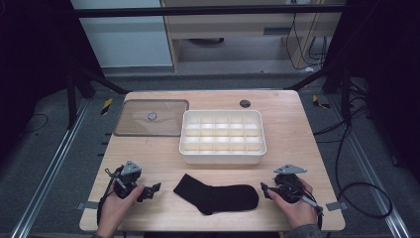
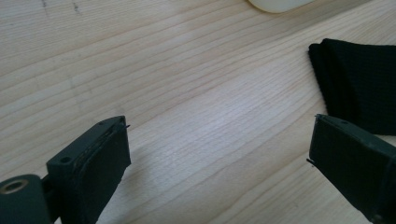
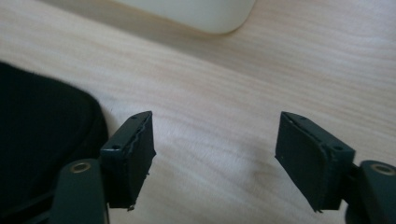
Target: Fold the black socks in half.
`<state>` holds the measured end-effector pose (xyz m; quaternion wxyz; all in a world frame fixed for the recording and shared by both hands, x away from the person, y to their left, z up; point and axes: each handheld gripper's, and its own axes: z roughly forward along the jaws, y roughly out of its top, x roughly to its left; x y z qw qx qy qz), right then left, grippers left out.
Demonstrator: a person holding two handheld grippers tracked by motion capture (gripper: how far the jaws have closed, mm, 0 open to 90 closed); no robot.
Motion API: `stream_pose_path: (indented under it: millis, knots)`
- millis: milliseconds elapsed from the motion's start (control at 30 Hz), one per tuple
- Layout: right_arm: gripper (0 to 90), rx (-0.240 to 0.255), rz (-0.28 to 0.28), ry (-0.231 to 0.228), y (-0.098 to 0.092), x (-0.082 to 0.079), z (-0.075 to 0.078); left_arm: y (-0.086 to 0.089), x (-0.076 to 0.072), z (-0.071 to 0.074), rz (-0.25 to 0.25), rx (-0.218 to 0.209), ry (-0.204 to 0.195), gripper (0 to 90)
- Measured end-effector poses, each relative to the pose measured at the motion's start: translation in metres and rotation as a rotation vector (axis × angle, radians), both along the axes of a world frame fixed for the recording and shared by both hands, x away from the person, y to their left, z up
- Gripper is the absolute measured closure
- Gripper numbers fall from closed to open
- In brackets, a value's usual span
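A soft black knitted sock (image 1: 216,197) lies flat on the pale, fine-grained wooden table (image 1: 297,139), between the left gripper (image 1: 148,191) and right gripper (image 1: 266,190), both with blocky black jaws spread wide. Behind it sits a white plastic divided tray (image 1: 222,157), with a smoky transparent rectangular lid (image 1: 148,119) beside it.

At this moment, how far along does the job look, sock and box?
Nothing looks done. The sock lies flat on the table, and the box compartments look empty, its lid off beside it. The left gripper and right gripper flank the sock, both open and empty. Any grasping or putting away is still ahead.
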<state>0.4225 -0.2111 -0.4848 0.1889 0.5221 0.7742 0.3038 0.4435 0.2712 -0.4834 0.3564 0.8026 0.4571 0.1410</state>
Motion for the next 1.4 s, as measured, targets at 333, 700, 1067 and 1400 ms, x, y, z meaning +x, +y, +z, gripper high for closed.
stream_pose_path:
  millis: [333,700,1067,1400]
  knots:
    - [38.5,0.008,0.080,0.166,0.004,-0.002,0.018,-0.029,-0.003,0.029,-0.144,0.075,0.138,10.0]
    - [45.9,0.038,0.157,0.227,0.010,0.003,0.050,-0.054,0.010,0.042,-0.183,0.128,0.180,11.7]
    - [52.6,0.027,0.217,0.295,0.040,0.011,0.039,-0.078,0.015,0.041,-0.211,0.129,0.193,16.4]
    - [74.5,-0.018,0.250,0.345,0.049,0.010,0.022,-0.085,0.015,0.040,-0.210,0.146,0.207,23.2]
